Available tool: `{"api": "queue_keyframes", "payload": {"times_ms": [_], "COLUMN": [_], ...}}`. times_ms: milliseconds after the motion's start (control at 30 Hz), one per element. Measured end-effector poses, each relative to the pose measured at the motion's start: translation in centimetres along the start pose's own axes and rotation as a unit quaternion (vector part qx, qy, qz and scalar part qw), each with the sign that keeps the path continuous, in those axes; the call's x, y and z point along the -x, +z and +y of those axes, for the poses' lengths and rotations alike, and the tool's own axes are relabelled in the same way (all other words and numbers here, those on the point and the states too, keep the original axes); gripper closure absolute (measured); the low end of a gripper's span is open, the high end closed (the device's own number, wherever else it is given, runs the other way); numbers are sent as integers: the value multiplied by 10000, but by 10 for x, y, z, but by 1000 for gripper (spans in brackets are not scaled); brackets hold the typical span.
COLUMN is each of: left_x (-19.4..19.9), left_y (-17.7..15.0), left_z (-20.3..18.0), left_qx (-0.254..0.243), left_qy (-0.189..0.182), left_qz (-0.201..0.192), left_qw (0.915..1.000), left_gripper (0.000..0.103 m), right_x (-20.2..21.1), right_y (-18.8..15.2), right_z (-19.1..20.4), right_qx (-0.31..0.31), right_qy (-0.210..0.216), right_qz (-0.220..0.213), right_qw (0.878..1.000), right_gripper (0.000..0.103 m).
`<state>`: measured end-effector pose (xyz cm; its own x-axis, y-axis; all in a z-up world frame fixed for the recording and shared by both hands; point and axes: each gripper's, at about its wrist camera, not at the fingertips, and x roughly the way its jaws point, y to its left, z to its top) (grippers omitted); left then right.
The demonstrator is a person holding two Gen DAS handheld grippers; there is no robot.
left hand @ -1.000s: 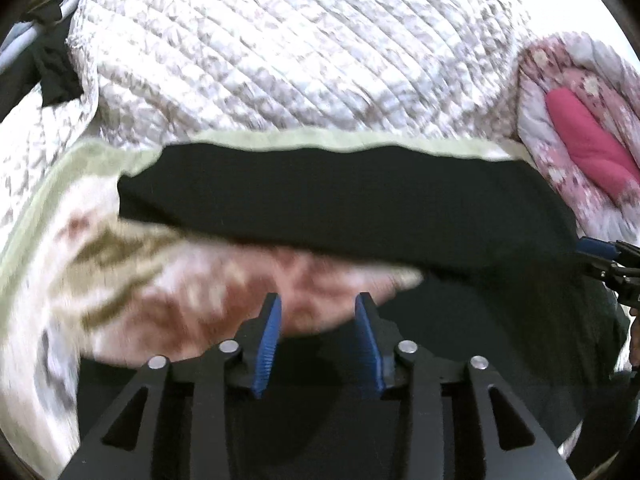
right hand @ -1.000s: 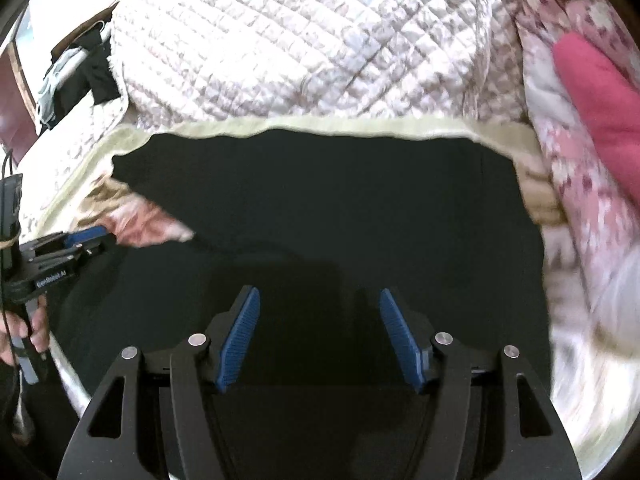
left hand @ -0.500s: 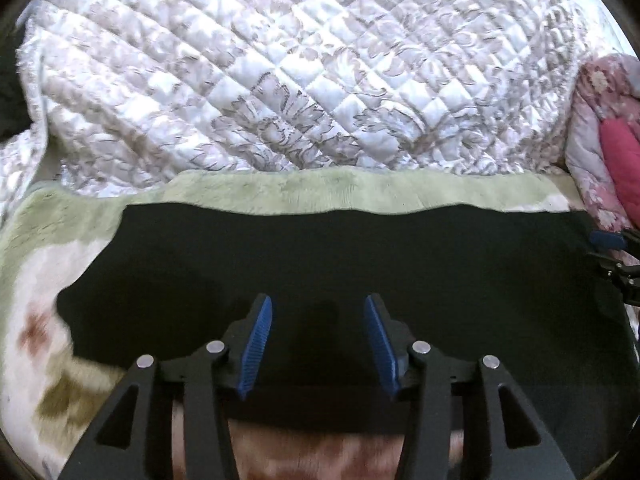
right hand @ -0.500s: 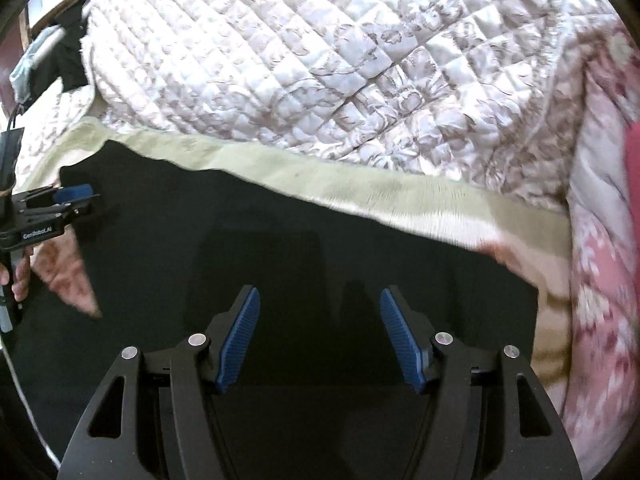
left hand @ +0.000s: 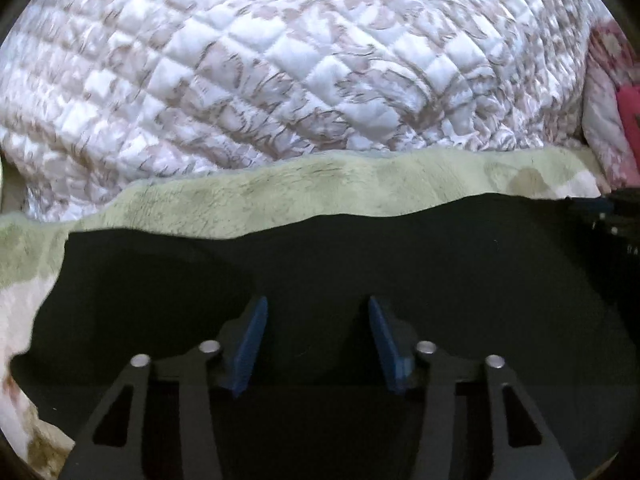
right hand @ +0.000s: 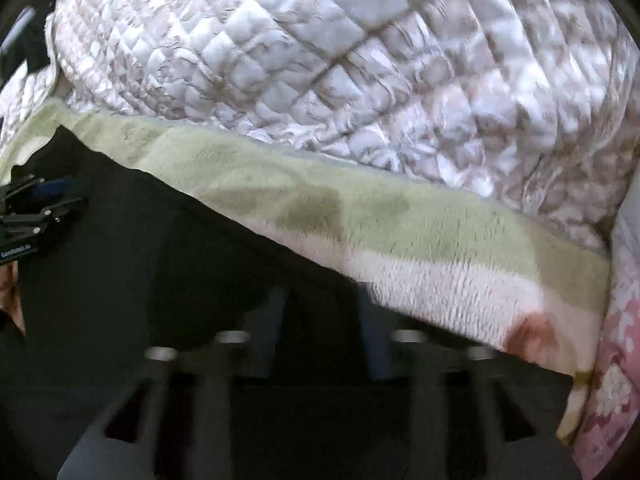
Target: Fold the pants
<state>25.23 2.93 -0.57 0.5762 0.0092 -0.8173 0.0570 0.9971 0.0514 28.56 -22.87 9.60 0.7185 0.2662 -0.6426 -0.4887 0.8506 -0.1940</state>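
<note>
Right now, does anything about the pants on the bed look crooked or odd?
The black pants lie flat on the green blanket, but their far edge runs wavy and slanted, not parallel to the blanket's edge. Nothing looks damaged.

Left claw points steeply down, its jaws apart and just closing a little. Right claw, blurred, has jaws just closing, a gap between them.
</note>
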Motion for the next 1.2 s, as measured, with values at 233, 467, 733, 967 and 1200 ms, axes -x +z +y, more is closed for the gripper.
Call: {"api": "queue_keyframes", "payload": {"times_ms": [233,467,733,967,1200], "left_x": [45,141,171,182,202], "left_y": [-1,-55,-169,-213,-199], "left_z": [-4,4,-11,-14,-5], "left_qx": [23,511,804,956,992], "left_qy": [-146,-563,-916,-961,-860], "left_qz": [-360,-1058,-548,-209,-463], "left_qw": [9992,9915,9910,9905,9903], "left_gripper": [99,99,99,98,81], "right_x": [67,174,185,170,195], "right_y": [-12,-81,-214,-254,-275], "right_z": [13,43,88,89,81], "right_qx": [-63,-149,-901,-1598,-2107], "right_qy": [91,284,808,1028,1086], "right_qz": [-612,-1437,-778,-376,-648], "right_qw": [9981,9891,9896,9811,9693], "right_gripper": [93,93,93,85,65]}}
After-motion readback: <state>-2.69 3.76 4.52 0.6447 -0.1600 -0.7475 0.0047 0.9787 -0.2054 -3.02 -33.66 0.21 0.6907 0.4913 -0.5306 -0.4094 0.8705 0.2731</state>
